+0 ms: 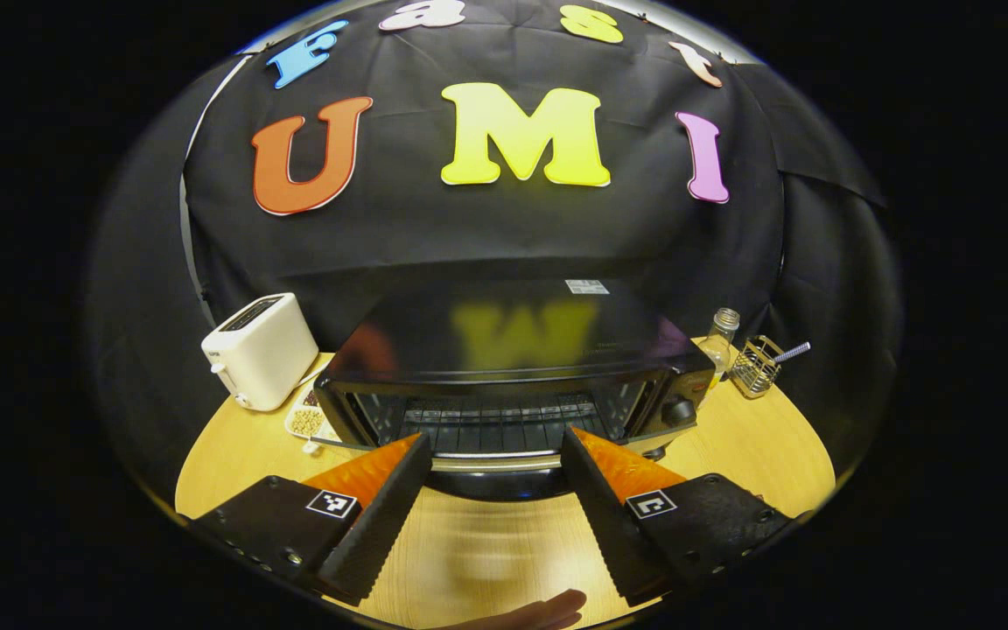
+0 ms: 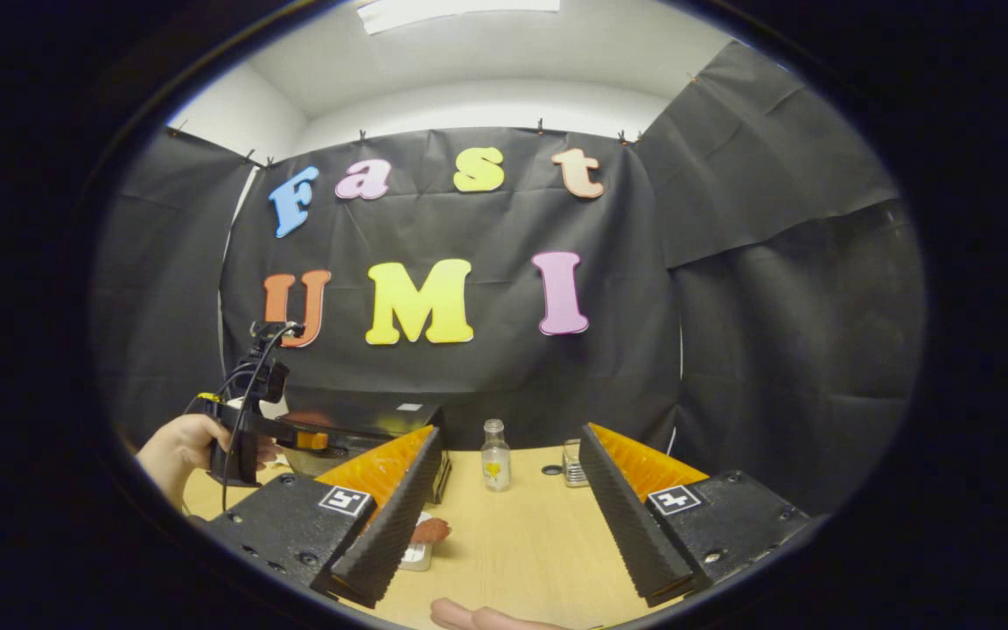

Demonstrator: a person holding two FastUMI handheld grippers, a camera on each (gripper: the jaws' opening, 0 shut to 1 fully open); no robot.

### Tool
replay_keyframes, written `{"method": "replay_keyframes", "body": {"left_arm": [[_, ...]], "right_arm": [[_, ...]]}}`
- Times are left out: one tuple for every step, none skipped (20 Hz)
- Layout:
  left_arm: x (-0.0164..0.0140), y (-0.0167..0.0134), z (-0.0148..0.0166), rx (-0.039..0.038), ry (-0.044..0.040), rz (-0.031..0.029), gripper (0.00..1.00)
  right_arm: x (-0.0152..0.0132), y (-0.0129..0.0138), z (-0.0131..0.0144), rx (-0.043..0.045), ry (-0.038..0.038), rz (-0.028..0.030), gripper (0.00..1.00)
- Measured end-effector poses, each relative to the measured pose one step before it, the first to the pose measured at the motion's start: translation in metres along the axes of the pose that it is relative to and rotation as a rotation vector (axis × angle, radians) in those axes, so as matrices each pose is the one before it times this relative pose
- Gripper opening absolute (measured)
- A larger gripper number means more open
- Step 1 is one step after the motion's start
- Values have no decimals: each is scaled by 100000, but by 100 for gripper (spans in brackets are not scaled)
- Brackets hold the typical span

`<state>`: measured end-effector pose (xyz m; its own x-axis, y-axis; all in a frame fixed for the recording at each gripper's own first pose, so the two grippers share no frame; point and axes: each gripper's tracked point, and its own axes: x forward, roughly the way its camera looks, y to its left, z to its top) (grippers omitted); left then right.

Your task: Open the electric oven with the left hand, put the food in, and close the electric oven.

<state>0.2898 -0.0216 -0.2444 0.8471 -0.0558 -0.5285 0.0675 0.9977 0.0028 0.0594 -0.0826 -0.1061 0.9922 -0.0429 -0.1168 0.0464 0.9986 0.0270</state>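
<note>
Oven [image 1: 513, 367] sits mid-surface, dead ahead of the left claw [image 1: 495, 455]; door looks dropped open, wire rack visible inside, knob on its right front. Left claw released, fingers spread wide, tips just short of the door's front edge, nothing between them. A fingertip [image 1: 548, 611] pokes in at the bottom edge of the left gripper view, over the wooden surface [image 1: 731, 437].

Right claw [image 2: 508, 446] also released, fingers wide apart, nothing held, hovering over the surface. Just beside its left finger, low on the surface: reddish-brown food piece [image 2: 430, 529] resting on a small pale dish, partly hidden by the finger. Part of a hand shows at the bottom edge there too.

Further out in the right gripper view: a hand [image 2: 180, 448] holding the left gripper in front of the oven, cables trailing off it.

Left of the oven: white toaster [image 1: 261, 350], and a tray of small pale bits [image 1: 304, 420] between toaster and oven. Right of the oven: glass bottle [image 1: 721, 337], then a wire basket [image 1: 756, 366] with a straw-like stick poking out. Black cloth wall behind everything
</note>
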Motion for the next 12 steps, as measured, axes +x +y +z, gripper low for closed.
{"method": "replay_keyframes", "body": {"left_arm": [[-504, -132, -682, 86, -14, 25, 95], [-419, -38, -522, -164, -99, 33, 95], [-402, 20, -618, 273, -248, 32, 95], [-359, -48, -622, 54, -106, 60, 95], [-330, -13, -632, -45, -320, 97, 95], [-318, -29, -559, 276, 6, -41, 95], [-283, -83, -640, -5, -221, 13, 95], [-173, -66, -569, 3, -229, 38, 95], [-205, -20, -515, 170, -311, 81, 95], [-119, -44, -504, 146, -32, 11, 95], [-163, -1, -617, 38, 344, -61, 95], [-179, -78, -613, -246, 423, 32, 95]], "right_arm": [[-469, 146, -6, -151, -167, 152, 100], [-437, 154, 112, -107, -176, 34, 100], [-299, 98, 78, -262, -120, 279, 100], [-315, 266, 97, -344, 34, 331, 100], [-245, 162, 30, -272, -5, 362, 96], [-218, 174, 137, -275, 27, 228, 96], [-184, 79, 1, -326, -42, 119, 96], [-127, 57, -9, -356, -36, -66, 96], [-89, 35, -15, -301, 19, -242, 100], [-26, 81, -95, -256, 318, -207, 96], [0, 93, -224, -58, 456, -8, 96], [-10, 173, -127, 165, 521, 172, 96]]}}
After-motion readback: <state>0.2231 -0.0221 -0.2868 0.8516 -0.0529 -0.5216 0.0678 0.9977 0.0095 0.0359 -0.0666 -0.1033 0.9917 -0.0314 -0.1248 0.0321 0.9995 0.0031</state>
